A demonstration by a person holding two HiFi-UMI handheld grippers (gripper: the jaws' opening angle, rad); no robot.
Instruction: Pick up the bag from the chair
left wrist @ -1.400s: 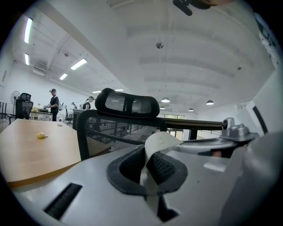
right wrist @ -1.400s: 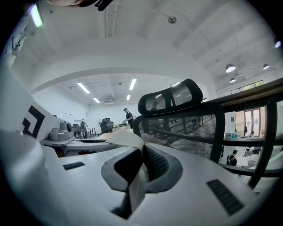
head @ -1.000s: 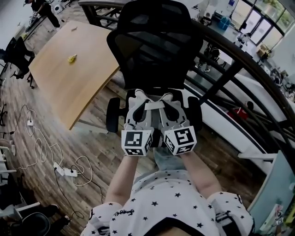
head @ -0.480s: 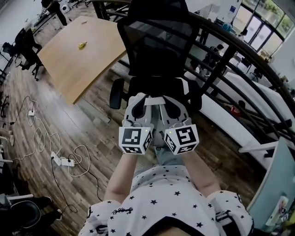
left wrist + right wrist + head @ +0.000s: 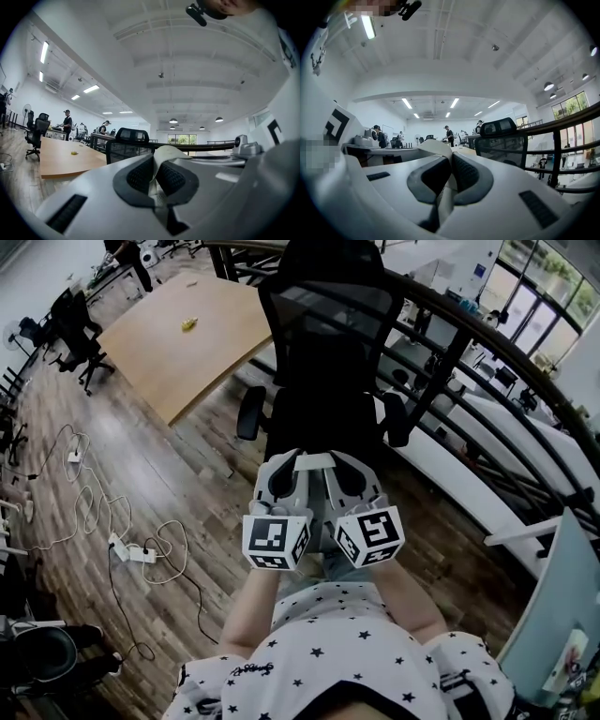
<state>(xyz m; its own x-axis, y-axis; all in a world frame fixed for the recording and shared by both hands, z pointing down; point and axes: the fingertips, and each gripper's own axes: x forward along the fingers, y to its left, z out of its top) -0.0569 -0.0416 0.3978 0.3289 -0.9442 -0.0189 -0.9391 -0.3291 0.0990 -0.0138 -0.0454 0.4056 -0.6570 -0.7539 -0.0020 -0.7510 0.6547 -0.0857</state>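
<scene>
A black mesh office chair [image 5: 323, 343] stands straight ahead, and its seat [image 5: 314, 423] shows nothing on it. My left gripper [image 5: 287, 468] and right gripper [image 5: 343, 468] are side by side just short of the seat's front edge. A white strap [image 5: 315, 459] of the bag runs across between them. In the left gripper view the jaws are shut on the strap [image 5: 165, 152], at the left gripper [image 5: 153, 180]. The right gripper [image 5: 446, 180] pinches the strap [image 5: 436, 147] the same way. The bag's body is hidden under the grippers.
A wooden table [image 5: 187, 343] stands at the left of the chair. White cables and a power strip [image 5: 131, 554] lie on the wood floor at the left. A dark railing [image 5: 487, 362] runs behind and to the right of the chair. People [image 5: 66, 123] stand far off.
Both grippers, still together on the strap, have drawn back from the chair. The chair now sits farther ahead and its seat shows in full.
</scene>
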